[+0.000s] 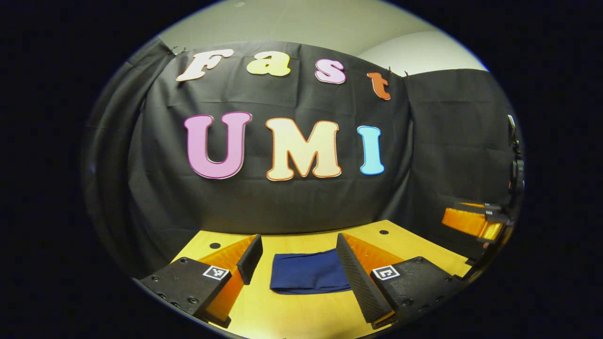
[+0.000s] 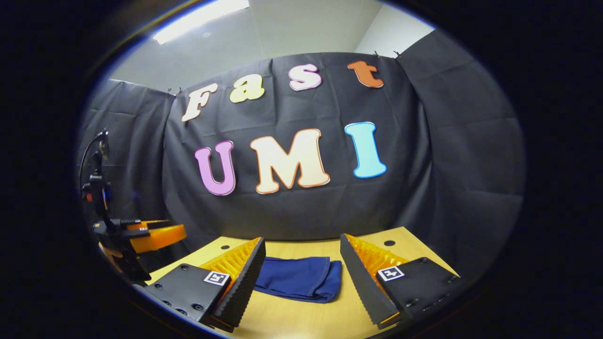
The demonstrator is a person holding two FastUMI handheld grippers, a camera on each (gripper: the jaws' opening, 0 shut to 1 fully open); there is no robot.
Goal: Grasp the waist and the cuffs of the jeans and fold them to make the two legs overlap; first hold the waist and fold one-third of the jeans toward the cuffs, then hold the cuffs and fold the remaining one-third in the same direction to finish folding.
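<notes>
Item 1, your left gripper [image 1: 301, 263]: held raised above the wooden table [image 1: 301, 310], aimed at the booth's back wall. Jaws spread wide, nothing between them. You hold it off the cloth, most likely because there is no edge left to take. It also appears at the left edge of the right gripper view [image 2: 155, 235], well clear of the table's centre.

Item 2, jeans [image 1: 308, 273]: one compact dark blue packet, lying flat on the table, centred ahead of both grippers and near the far edge. In the right gripper view the jeans [image 2: 299, 278] show stacked layers with a rounded fold at their right end, and neither waist nor cuffs stick out loose. Judged from that, both one-third folds are already made and the task looks finished or nearly so. The packet sits where it does because that is where the last fold laid it down.

Item 3, your right gripper [image 2: 301, 268]: also raised and level, looking across the table toward the wall. Jaws parted wide and gripping nothing; the jeans lie beyond the tips, apart from them. It appears at the right edge of the left gripper view [image 1: 476, 221], held out to the side.
</notes>
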